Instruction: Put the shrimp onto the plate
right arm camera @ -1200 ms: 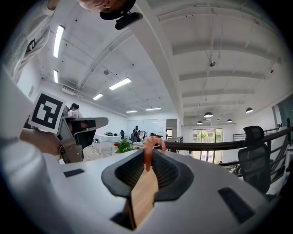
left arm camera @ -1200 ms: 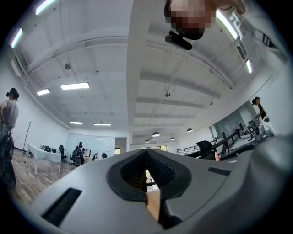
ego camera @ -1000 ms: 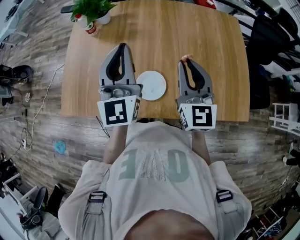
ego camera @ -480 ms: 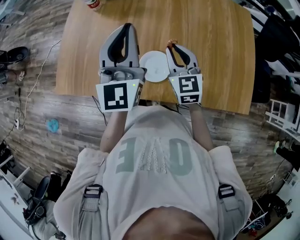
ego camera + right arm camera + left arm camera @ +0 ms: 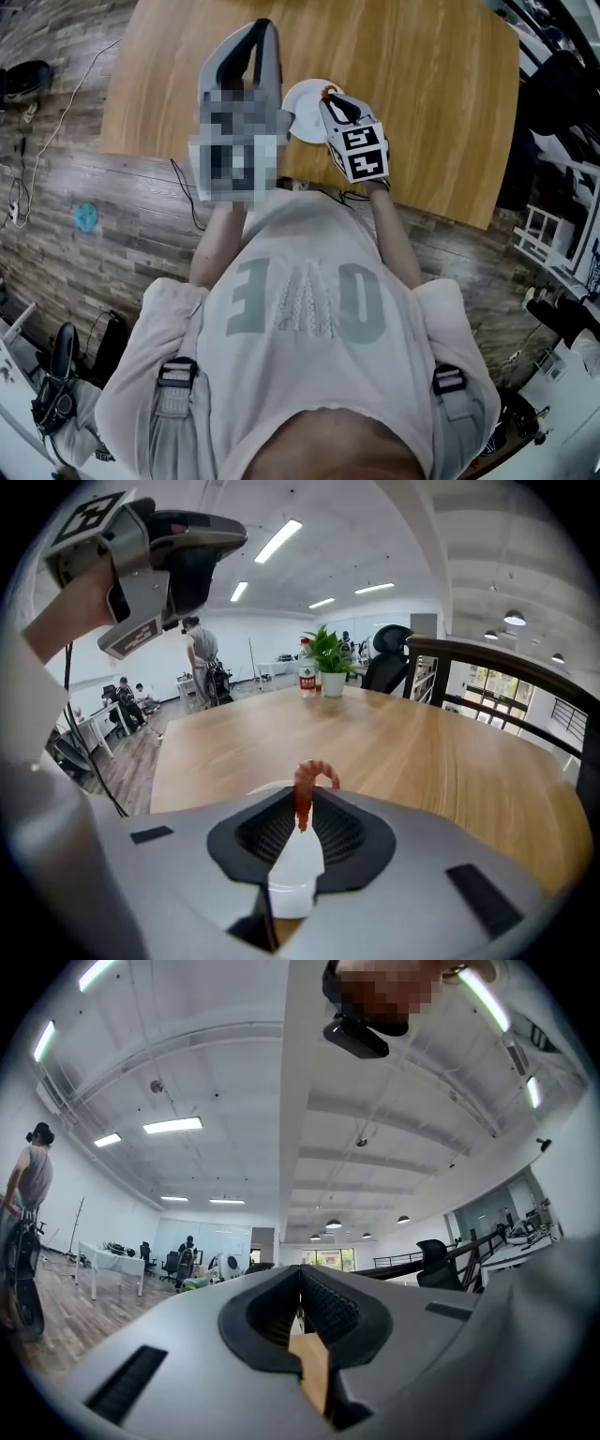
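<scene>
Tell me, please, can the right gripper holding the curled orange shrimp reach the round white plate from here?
Probably yes: the right gripper, shut on the curled orange shrimp, hangs over the rim of the round white plate; the raised left gripper stands aside.

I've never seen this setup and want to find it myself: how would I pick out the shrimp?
Start at the big wooden table and find the round white plate near its front edge. The right tool hangs over that plate, and the shrimp pokes out of its closed tip. It is the only small, curled, orange-red thing among white, grey and wood.
</scene>
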Tool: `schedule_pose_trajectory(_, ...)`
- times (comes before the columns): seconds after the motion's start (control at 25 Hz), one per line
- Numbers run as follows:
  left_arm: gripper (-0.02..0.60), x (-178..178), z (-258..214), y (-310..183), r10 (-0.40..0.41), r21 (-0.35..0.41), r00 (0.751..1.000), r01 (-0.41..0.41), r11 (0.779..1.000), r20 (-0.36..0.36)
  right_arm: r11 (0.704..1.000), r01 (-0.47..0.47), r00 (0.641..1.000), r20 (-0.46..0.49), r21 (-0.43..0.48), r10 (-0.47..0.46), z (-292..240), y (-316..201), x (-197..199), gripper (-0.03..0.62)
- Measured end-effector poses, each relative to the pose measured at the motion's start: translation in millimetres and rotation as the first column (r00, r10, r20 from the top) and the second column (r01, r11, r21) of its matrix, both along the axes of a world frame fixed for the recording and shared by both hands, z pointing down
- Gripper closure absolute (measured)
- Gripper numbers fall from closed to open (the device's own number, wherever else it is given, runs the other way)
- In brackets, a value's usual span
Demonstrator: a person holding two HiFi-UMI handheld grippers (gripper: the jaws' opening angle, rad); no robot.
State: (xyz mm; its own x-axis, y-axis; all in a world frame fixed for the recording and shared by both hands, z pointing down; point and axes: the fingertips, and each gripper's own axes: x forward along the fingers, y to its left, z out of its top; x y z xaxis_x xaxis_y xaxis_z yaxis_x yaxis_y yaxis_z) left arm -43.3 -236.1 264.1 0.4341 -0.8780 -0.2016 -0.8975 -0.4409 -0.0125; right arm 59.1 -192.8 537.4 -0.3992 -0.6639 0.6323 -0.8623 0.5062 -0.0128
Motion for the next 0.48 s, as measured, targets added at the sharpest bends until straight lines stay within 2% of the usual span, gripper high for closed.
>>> schedule_pose_trajectory(0.16, 0.572, -3.9, 1.0, -4.2, -0.008, 0.003, 1.000, 0.008, 1.000, -0.010, 0.996, 0.041, 0.998, -0.053, -0.076, -0.045, 22.2, 4.7, -6.5, 0.528)
schedule_pose_trajectory(0.32, 0.572, -5.3, 3.5, -7.2, -0.012, -0.002, 1.000, 0.011, 1.000, -0.022, 0.986, 0.041, 0.998, -0.047, -0.161, -0.049, 39.4, 8.1, -9.4, 0.528)
schedule_pose_trajectory(0.48, 0.572, -4.2, 3.8, -8.4, -0.007, 0.000, 1.000, 0.007, 1.000, -0.024, 0.980, 0.052, 0.995, -0.073, -0.192, -0.067, 46.6, 10.7, -10.7, 0.528)
